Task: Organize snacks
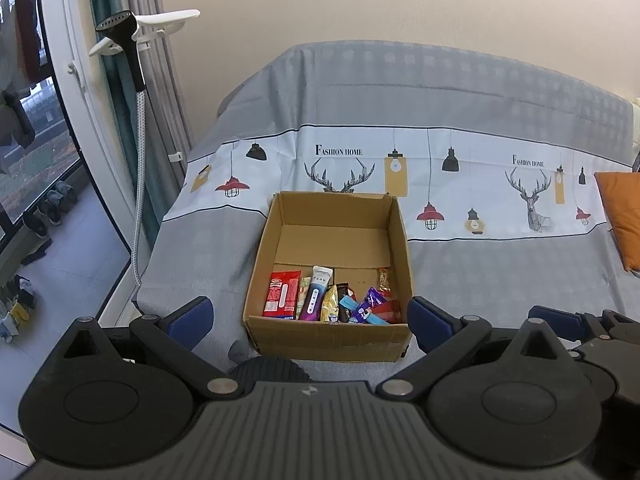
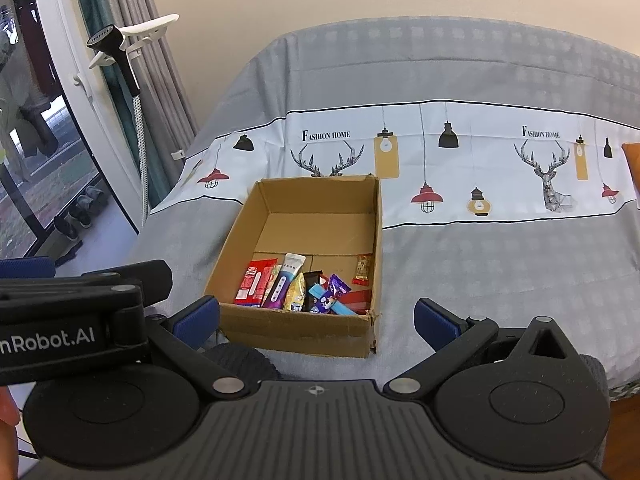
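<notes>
snacks (image 1: 332, 300) lie in a row along the near wall of the box (image 1: 328, 336), which sits on the covered bed (image 1: 480, 272) in front of us. we count a red pack (image 1: 282, 294) at the left, then a purple-and-white pouch (image 1: 316, 294), a gold wrapper (image 1: 330, 307), a dark bar (image 1: 343, 306), blue and purple wrappers (image 1: 366, 310), a red strip (image 1: 386, 309) low at the right, and a small tan-and-red bar (image 2: 363, 269) a little apart by the right wall. we judge they are packed against the near wall so the far half of the floor stays bare cardboard for more.

our left gripper (image 1: 308, 320) hangs before the box with its jaws spread wide, one blue pad (image 1: 190, 322) on each side of the near wall, and nothing between them. our right gripper (image 2: 316, 320) is likewise wide apart and empty, its pads (image 2: 436, 324) flanking the near right corner. from the right view the left tool shows beside us at the left, so the two are held close together, both drawn back from the box, not reaching in.

we see no loose snacks on the bed, so we judge the gathering is done or nearly so. the packs overlap and tilt, and any tidying would call for a narrow pinch from above, since the wrappers are thin and slippery and the wall is close.

a garment steamer (image 1: 132, 52) stands by the window at the left, and an orange cushion (image 1: 622, 216) lies at the right edge.
</notes>
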Demonstrator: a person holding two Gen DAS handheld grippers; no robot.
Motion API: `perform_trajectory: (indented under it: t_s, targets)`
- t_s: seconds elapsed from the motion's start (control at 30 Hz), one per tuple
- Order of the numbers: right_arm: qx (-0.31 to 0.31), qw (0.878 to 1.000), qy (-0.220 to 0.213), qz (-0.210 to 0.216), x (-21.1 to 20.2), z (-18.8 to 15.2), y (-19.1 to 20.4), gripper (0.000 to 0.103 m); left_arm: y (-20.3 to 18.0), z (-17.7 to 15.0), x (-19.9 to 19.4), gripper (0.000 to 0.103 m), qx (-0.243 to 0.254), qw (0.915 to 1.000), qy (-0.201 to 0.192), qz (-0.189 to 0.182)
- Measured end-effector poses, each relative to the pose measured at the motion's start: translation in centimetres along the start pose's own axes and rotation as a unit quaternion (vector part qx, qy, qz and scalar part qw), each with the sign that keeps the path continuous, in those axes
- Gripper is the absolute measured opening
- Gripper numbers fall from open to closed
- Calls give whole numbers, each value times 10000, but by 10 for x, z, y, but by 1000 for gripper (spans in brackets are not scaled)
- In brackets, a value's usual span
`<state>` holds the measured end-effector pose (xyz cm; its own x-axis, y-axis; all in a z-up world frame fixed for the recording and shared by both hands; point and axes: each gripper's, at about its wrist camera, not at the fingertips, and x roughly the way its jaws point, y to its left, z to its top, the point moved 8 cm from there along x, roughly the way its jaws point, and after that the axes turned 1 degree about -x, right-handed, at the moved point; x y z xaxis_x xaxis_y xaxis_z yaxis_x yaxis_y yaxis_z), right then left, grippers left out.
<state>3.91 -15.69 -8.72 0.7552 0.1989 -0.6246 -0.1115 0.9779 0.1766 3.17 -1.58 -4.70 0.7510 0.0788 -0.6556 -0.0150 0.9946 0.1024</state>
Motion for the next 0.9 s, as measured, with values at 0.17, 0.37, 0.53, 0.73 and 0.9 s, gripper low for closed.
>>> perform_trajectory:
  t_s: [0.17,0.37,0.53,0.73,0.9]
  targets:
    - [-11,10000,-21,4,0,0,0,102,0,0,1,103,28,10000,4,-18]
    - [-17,10000,-16,16,1,-1,1,102,0,-1,0,103,30,10000,25,4]
    - [-1,10000,-17,41,1,-2,2,102,-1,0,0,103,31,10000,29,10]
    - [0,10000,-21,43,1,-2,2,102,-2,0,0,103,32,10000,27,7]
    - [-4,10000,3,57,2,-3,1,102,-5,-1,4,103,76,9999,79,22]
